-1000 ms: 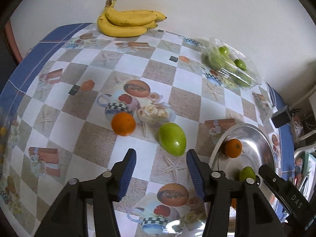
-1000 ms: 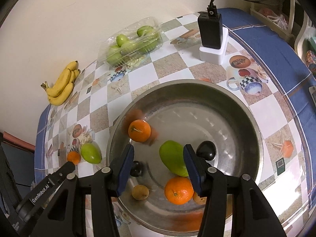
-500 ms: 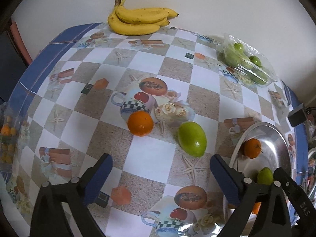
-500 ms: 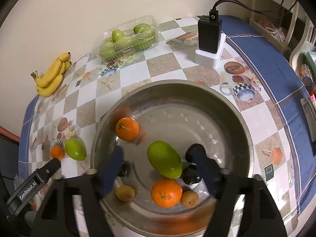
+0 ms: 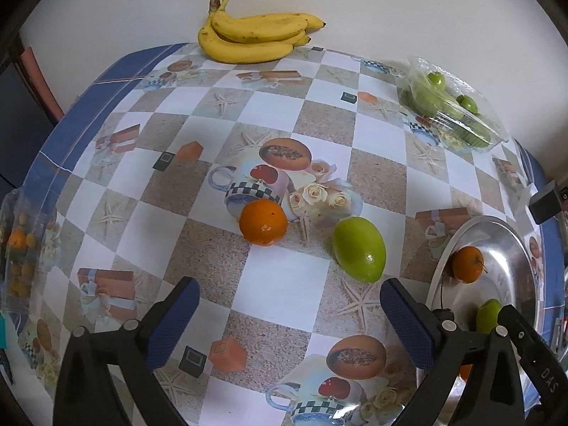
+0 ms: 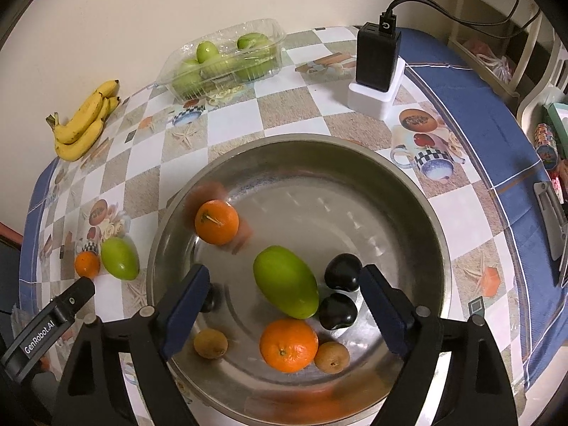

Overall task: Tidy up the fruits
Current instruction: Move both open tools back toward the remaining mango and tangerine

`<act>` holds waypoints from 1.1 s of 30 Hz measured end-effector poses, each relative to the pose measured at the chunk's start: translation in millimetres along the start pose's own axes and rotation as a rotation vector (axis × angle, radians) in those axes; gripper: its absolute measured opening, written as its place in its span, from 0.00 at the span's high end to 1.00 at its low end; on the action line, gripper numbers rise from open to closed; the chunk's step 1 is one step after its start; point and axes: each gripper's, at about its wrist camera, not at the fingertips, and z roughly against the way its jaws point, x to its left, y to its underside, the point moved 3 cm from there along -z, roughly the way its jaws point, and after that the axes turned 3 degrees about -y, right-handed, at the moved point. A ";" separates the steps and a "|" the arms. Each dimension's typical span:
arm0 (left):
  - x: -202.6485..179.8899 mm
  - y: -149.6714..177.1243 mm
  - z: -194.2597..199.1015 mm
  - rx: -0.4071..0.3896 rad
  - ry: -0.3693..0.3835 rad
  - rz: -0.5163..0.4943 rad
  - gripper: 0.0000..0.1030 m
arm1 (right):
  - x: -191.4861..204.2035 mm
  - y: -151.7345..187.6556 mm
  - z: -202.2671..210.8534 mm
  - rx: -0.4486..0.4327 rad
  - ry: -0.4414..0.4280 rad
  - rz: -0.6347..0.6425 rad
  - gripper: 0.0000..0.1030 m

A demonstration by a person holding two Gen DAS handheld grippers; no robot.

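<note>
Orange [image 5: 263, 222] & green fruit [image 5: 359, 249] lie loose on tabletop [image 5: 284, 277], beside bowl [image 6: 401, 191] w/ sorted fruit. Both grippers, left [image 5: 288, 314] & right [image 6: 284, 301], just opened jaws wide, empty. Likely next: left lowers over the orange, closes.

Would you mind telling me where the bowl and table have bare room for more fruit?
The steel bowl is bare across its far half, beyond the orange; its near half is crowded. On the table, open cloth lies between the bananas and the loose orange.
</note>
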 end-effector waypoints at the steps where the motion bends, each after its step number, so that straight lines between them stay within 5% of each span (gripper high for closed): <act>1: 0.5 0.0 -0.1 -0.001 -0.001 0.002 0.00 | 0.1 -0.1 0.0 -0.001 0.000 0.001 0.15; 7: 1.6 -0.7 0.5 -0.016 -0.007 -0.003 0.00 | 3.2 -0.2 -0.4 -0.014 0.005 0.024 0.03; 33: 50.2 -20.9 7.1 -0.071 -0.074 0.014 0.00 | 55.2 4.1 1.1 -0.051 -0.060 0.167 0.03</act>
